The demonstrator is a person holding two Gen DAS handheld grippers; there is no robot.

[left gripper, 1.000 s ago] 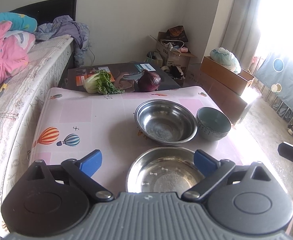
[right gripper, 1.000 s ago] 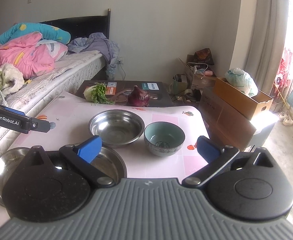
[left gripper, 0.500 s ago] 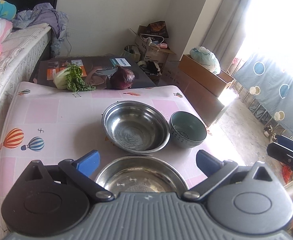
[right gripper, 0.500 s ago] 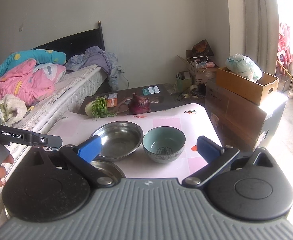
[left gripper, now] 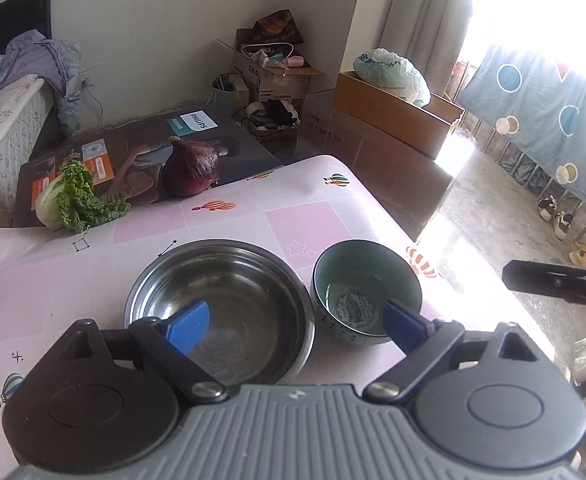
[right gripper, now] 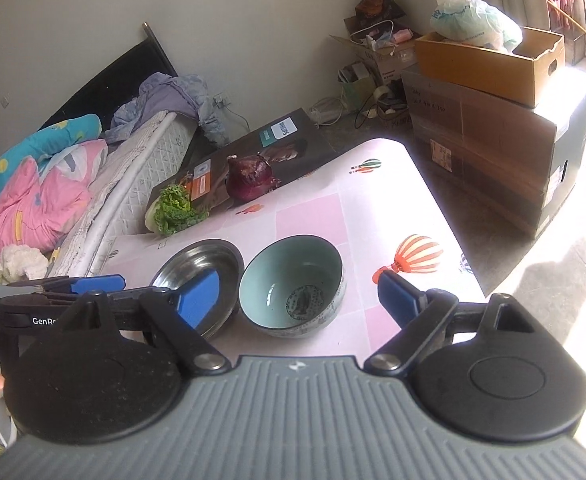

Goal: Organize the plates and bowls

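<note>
Left gripper [left gripper: 297, 326]: nearest the left wrist camera; its 2 blue-padded fingers [left gripper: 187, 326] are spread wide with nothing between them, hanging over the near part of the table.
Right gripper [right gripper: 299, 296]: jaws also wide apart and holding nothing; the teal bowl sits in the gap between the 2 blue pads as seen from the right wrist camera, with no contact visible.
Table [left gripper: 229, 220]: covered in a pink cloth printed with hot-air balloons and stars.
Steel bowl [left gripper: 221, 308]: upright on the cloth, just ahead of the left gripper, whose left pad overlaps its near rim in the view; whether it touches cannot be told.
Teal bowl [left gripper: 367, 292]: upright, just right of the steel bowl, rims close together or touching; a dark round print shows on its inner bottom.
Other gripper in view: the right gripper's black body shows at the right edge of the left wrist view, off the table's edge; the left gripper crosses the left side of the right wrist view.
Greens [left gripper: 75, 200]: a leafy vegetable with a pale stem at the far left edge of the table.
Red onion [left gripper: 192, 169]: to the right of the greens, at the table's far edge against a dark printed box [left gripper: 141, 148].
Farther back: cardboard boxes [left gripper: 393, 120] by the wall and a bed [right gripper: 93, 168] with bedding.
</note>
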